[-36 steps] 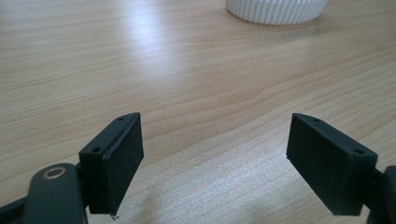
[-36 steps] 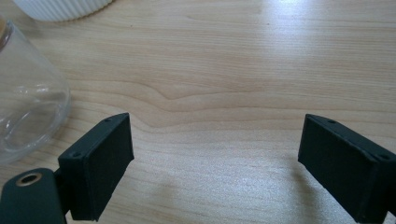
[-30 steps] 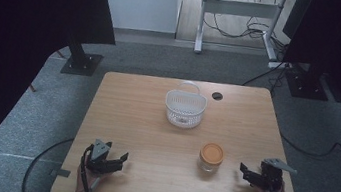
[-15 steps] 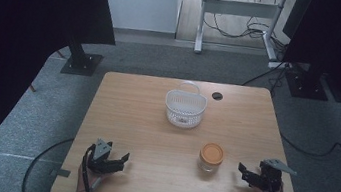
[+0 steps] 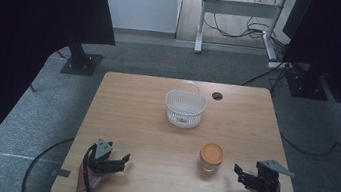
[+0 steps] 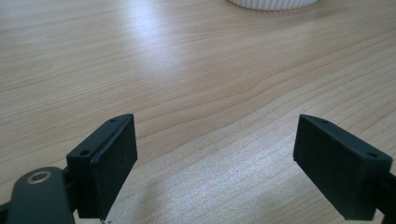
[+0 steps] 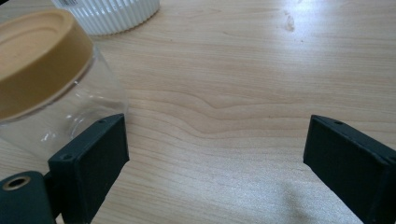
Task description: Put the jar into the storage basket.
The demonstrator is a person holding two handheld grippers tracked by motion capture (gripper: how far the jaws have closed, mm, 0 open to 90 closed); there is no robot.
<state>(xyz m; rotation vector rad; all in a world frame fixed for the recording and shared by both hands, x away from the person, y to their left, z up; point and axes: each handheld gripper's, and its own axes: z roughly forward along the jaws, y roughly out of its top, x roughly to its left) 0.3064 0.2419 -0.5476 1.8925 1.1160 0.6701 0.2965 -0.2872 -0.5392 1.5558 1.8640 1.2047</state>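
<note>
Wood-grain bench (image 5: 154, 124) runs across the high view, with a white basket (image 5: 185, 109) standing toward its far side and a glass jar (image 5: 211, 157) with a tan lid nearer the person, upright and right of centre. Left gripper (image 5: 110, 160) rests low at the near left edge, well apart from both. Right gripper (image 5: 244, 177) sits near the jar's right side, not touching it. Against the frames from a second ago it has crept slightly leftward toward the jar, while the left one and both things have stayed put; I read that as the start of a reach for the jar.

Left gripper view: its jaws stand wide apart with bare bench between them, holding nothing. A sliver of the basket shows at the top edge.

Right gripper view: the jaws are also spread wide and empty. Here the jar (image 7: 51, 88) stands just beyond the left jaw, off the gap's centre line, so the gripper likely needs to swing toward it before closing. Behind it is the basket (image 7: 112, 14).
</note>
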